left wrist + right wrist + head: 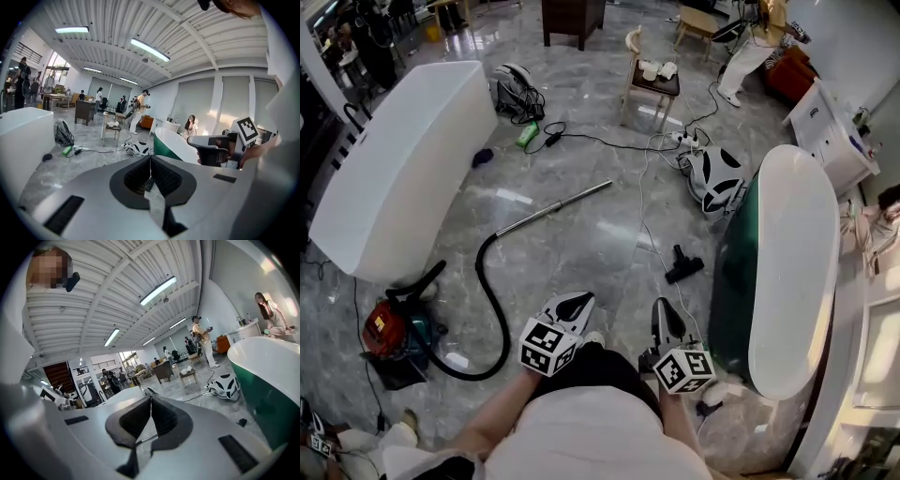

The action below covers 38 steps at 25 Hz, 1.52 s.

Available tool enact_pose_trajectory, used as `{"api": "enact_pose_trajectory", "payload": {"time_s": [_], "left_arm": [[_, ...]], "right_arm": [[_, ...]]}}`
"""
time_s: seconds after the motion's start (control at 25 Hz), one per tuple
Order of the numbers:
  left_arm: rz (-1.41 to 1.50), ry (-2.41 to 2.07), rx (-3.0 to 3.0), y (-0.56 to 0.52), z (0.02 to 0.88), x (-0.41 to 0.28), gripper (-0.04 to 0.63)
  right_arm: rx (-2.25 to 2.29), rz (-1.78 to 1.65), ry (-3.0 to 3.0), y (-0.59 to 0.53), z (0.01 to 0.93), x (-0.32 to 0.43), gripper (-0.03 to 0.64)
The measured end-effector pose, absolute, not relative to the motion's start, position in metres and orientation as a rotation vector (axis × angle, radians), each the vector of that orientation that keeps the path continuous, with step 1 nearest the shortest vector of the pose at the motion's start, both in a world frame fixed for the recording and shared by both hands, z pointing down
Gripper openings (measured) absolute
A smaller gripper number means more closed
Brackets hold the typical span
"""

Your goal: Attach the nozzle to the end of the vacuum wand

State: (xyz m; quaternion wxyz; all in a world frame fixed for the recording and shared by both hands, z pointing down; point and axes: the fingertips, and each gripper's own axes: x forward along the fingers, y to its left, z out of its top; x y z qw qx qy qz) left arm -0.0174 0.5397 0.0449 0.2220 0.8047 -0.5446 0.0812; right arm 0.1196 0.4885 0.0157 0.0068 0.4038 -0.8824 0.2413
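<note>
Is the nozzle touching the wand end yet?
Apart. Head view shows the black nozzle lying on the floor, a clear gap between it and the metal wand's free end.

Big white bathtub (394, 159) sits off to the left of the left hand-held gripper (571, 303), and a green-sided tub (792, 281) is just right of the right hand-held gripper (667, 317). Farther ahead of both: a wooden stool (654, 84) with white stuff on top, a backpack (516, 89), and a black cable (600, 142) snaking over the marble floor (581, 234).
</note>
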Motion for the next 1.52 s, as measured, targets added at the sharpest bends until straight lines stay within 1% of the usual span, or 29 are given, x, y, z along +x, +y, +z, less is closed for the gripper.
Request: {"api": "enact_pose_trajectory", "payload": {"time_s": [0.36,0.64,0.96,1.2,1.36,1.52], "left_arm": [[0.224,-1.508,2.213,0.500,0.052,-0.017,0.011],[0.180,-1.566,2.166,0.482,0.046,-0.037,0.011],[0.235,-1.529,2.155,0.459,0.063,-0.044,0.011],[0.229,-1.467,2.198,0.405,0.065,-0.056,0.011],[0.229,-1.447,2.230,0.349,0.062,-0.071,0.011],[0.228,-1.428,2.216,0.290,0.062,-0.091,0.011]], "right_arm": [[1.258,0.762,-2.752,0.446,0.028,0.121,0.015],[1.227,0.796,-2.729,0.436,0.037,0.111,0.015],[1.284,0.800,-2.705,0.412,0.042,0.112,0.015],[1.340,0.790,-2.661,0.368,0.052,0.105,0.015],[1.394,0.781,-2.636,0.314,0.053,0.100,0.015],[1.403,0.783,-2.627,0.260,0.049,0.078,0.015]]}}
